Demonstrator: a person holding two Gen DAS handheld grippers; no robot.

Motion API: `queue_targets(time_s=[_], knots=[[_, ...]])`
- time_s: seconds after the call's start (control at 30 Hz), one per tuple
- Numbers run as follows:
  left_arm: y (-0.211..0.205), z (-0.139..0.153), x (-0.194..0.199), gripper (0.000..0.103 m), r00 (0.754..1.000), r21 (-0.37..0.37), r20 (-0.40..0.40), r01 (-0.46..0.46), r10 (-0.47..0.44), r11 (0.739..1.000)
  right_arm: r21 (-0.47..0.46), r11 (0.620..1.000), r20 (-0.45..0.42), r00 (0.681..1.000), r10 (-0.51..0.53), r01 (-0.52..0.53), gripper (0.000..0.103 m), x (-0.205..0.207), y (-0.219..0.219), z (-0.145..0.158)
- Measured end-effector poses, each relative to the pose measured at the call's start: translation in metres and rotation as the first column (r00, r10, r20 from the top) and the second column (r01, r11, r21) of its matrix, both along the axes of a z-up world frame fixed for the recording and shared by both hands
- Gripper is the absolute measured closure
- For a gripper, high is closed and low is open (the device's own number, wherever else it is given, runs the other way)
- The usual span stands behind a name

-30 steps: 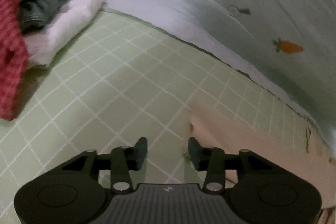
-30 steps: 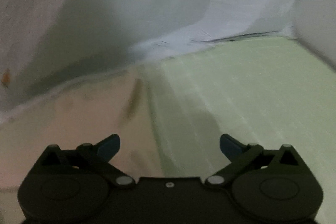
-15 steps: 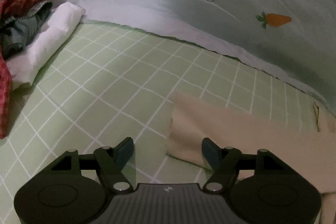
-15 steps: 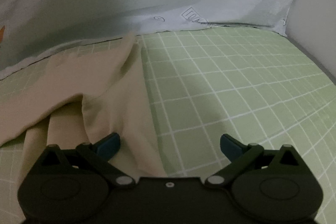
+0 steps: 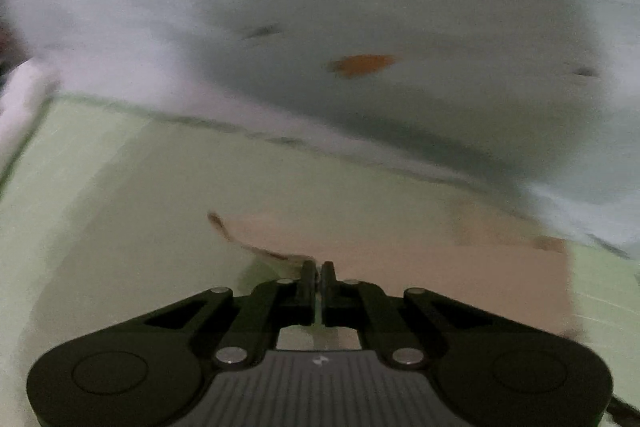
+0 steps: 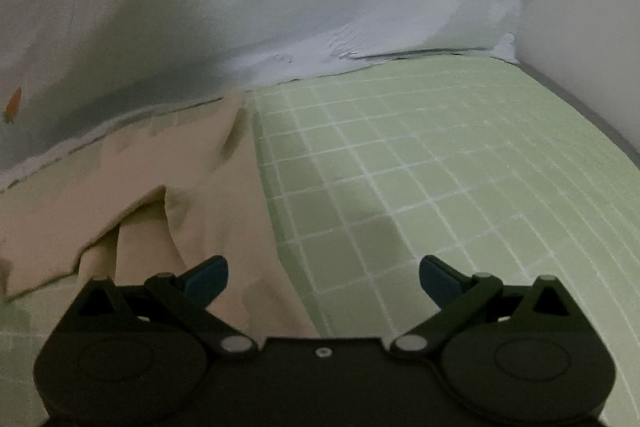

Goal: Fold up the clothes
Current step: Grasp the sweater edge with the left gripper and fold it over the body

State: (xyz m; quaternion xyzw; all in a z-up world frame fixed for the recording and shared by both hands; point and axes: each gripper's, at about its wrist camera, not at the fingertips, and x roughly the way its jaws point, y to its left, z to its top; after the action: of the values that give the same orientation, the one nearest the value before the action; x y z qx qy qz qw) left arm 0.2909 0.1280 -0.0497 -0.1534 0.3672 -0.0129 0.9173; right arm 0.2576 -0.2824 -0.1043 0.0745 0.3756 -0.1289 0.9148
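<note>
A beige garment [image 5: 420, 259] lies on the green checked sheet [image 5: 140, 219]. The left wrist view is blurred by motion. My left gripper [image 5: 319, 273] is shut on the near left edge of the beige garment, with a thin strip of cloth between its fingertips. In the right wrist view the beige garment [image 6: 168, 195] lies rumpled at the left with a raised fold. My right gripper [image 6: 323, 273] is open and empty, its left finger [image 6: 208, 273] over the cloth's right edge and its right finger over bare sheet.
A pale blue-grey duvet [image 6: 280, 19] with small carrot prints rises along the far side of the sheet in both views. A white folded item [image 5: 20, 99] shows at the left edge. A pale wall [image 6: 592, 27] stands at the far right.
My left gripper has closed from open onto the beige garment's edge and is moving fast. My right gripper stays open and has shifted slightly over the cloth's right edge.
</note>
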Motion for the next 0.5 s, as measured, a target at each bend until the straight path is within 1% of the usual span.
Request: queue_targets(time_s=[0.07,0.1,0.13,0.17,0.2,0.23,0.27,0.3,0.33,0.37,0.4,0.47,0.5], knots=[[-0.027,0.012,-0.006,0.102,0.993,-0.028,0.041,0.108,-0.107,0.994,0.015,1.0,0.022,0.999,-0.024,0.024,0.0,-0.013,-0.008,0.004],[-0.043,0.018,-0.011,0.102,0.984,-0.037,0.062,0.169,-0.167,0.985,0.021,0.999,0.033,0.999,-0.036,0.035,0.0,-0.019,-0.012,0.006],[-0.059,0.024,-0.015,0.102,0.971,-0.044,0.083,0.23,-0.226,0.972,0.025,0.998,0.042,0.998,-0.052,0.051,0.0,-0.025,-0.016,0.008],[-0.077,0.027,-0.02,0.101,0.952,-0.047,0.087,0.298,-0.293,0.953,0.029,0.997,0.052,0.996,-0.067,0.066,0.0,-0.031,-0.02,0.01],[-0.092,0.026,-0.024,0.098,0.932,-0.049,0.076,0.357,-0.353,0.933,0.036,0.996,0.058,0.995,-0.082,0.08,0.0,-0.037,-0.025,0.01],[-0.105,0.024,-0.029,0.095,0.918,-0.042,0.058,0.396,-0.393,0.917,0.044,0.995,0.064,0.993,-0.096,0.094,0.0,-0.042,-0.029,0.011],[-0.118,0.021,-0.034,0.088,0.902,-0.034,0.038,0.431,-0.429,0.902,0.053,0.993,0.068,0.992,-0.11,0.107,0.0,-0.048,-0.033,0.01],[-0.125,0.017,-0.04,0.072,0.895,-0.025,0.015,0.445,-0.445,0.895,0.059,0.992,0.074,0.991,-0.111,0.107,0.0,-0.052,-0.035,0.011],[-0.129,0.013,-0.045,0.064,0.892,-0.021,-0.01,0.453,-0.453,0.891,0.065,0.992,0.081,0.99,-0.112,0.107,0.0,-0.056,-0.037,0.012],[-0.131,0.01,-0.049,0.05,0.894,-0.02,-0.037,0.447,-0.447,0.894,0.071,0.992,0.087,0.99,-0.114,0.108,0.0,-0.059,-0.039,0.012],[-0.128,0.006,-0.052,0.044,0.903,-0.017,-0.064,0.424,-0.425,0.905,0.07,0.993,0.097,0.99,-0.099,0.093,0.0,-0.061,-0.038,0.014],[-0.123,-0.001,-0.056,0.039,0.921,-0.006,-0.117,0.373,-0.371,0.928,0.084,0.995,0.109,0.992,-0.064,0.055,0.0,-0.06,-0.035,0.015],[-0.119,-0.004,-0.057,0.038,0.929,0.013,-0.147,0.344,-0.339,0.939,0.098,0.995,0.111,0.993,-0.044,0.033,0.0,-0.058,-0.032,0.015]])
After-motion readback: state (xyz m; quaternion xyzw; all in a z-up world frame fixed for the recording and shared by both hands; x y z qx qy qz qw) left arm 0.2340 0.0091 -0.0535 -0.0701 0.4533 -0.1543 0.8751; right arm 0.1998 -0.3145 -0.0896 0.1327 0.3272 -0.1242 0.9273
